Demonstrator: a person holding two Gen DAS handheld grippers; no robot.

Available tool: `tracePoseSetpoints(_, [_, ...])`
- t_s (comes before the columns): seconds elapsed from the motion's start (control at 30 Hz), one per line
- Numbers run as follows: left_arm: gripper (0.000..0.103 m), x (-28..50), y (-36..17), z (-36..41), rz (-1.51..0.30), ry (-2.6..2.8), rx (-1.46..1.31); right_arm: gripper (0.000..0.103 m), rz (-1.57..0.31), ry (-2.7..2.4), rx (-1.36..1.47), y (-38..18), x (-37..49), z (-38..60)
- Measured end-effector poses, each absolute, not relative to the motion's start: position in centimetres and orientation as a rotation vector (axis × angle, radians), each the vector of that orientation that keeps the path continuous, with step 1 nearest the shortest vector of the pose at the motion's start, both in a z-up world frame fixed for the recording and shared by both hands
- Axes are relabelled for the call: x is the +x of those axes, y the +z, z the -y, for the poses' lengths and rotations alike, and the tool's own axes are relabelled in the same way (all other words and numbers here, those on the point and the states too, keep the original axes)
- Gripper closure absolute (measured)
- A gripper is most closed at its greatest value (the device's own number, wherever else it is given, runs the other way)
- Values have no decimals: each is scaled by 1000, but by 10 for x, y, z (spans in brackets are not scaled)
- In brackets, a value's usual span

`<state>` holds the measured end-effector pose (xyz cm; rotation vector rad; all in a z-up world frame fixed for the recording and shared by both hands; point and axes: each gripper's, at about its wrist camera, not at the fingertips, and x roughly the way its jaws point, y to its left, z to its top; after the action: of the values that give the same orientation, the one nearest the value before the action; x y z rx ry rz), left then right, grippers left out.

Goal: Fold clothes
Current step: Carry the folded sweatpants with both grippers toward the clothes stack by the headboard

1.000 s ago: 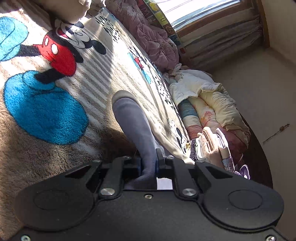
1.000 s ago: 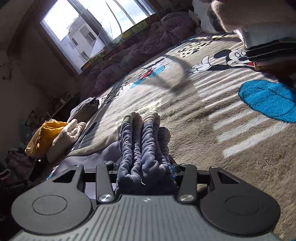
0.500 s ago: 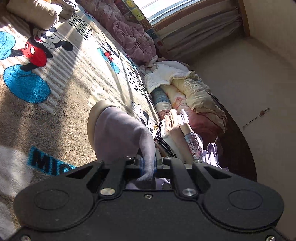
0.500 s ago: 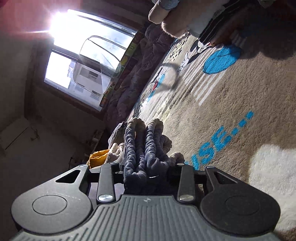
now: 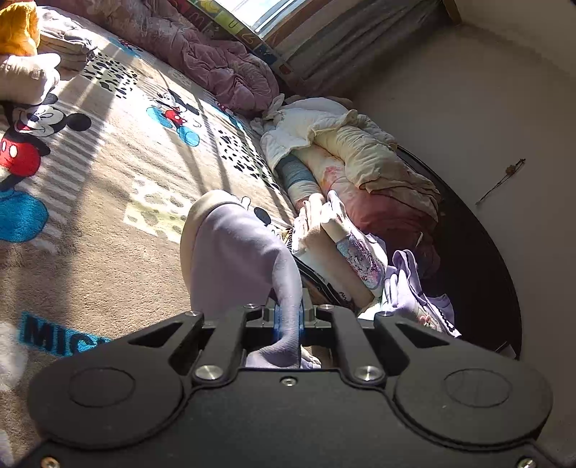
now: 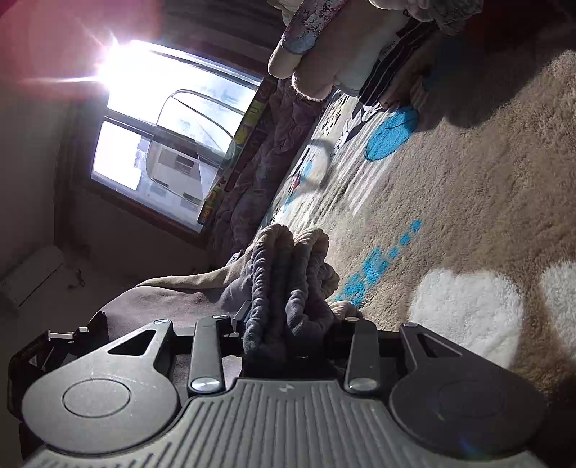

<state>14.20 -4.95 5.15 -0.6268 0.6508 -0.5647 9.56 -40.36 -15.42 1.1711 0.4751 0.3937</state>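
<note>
A grey-lilac garment with a cream lining (image 5: 237, 259) is held up over the Mickey Mouse blanket (image 5: 118, 158). My left gripper (image 5: 288, 318) is shut on a smooth fold of it. My right gripper (image 6: 288, 334) is shut on its bunched, ribbed elastic band (image 6: 284, 280), and the rest of the cloth (image 6: 172, 298) trails off to the left. A stack of folded clothes (image 5: 342, 244) lies just past the left gripper; it also shows at the top of the right wrist view (image 6: 345, 46).
A purple quilt (image 5: 201, 54) lies along the window side. Rolled cream and pink bedding (image 5: 363, 169) sits by the dark bed edge (image 5: 478, 259). A yellow garment (image 5: 16, 27) and beige clothes (image 5: 25, 75) lie at the far left. A bright window (image 6: 169, 122) faces the right gripper.
Both grippers have lifted and tilted with the garment. The left view swung toward the folded stack and bedding; the right view rolled so the blanket now runs up the right side.
</note>
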Motion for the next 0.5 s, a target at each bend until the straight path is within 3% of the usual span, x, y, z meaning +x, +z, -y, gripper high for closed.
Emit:
tracePoseSetpoints(0.23, [97,156,111,105,-612,-682,-513,65,-402,438,1321,-160,98,413])
tracePoseSetpoints(0.5, [97,187,199,205,-523,-942,-422,65,-27,382,1378,-87,56,496])
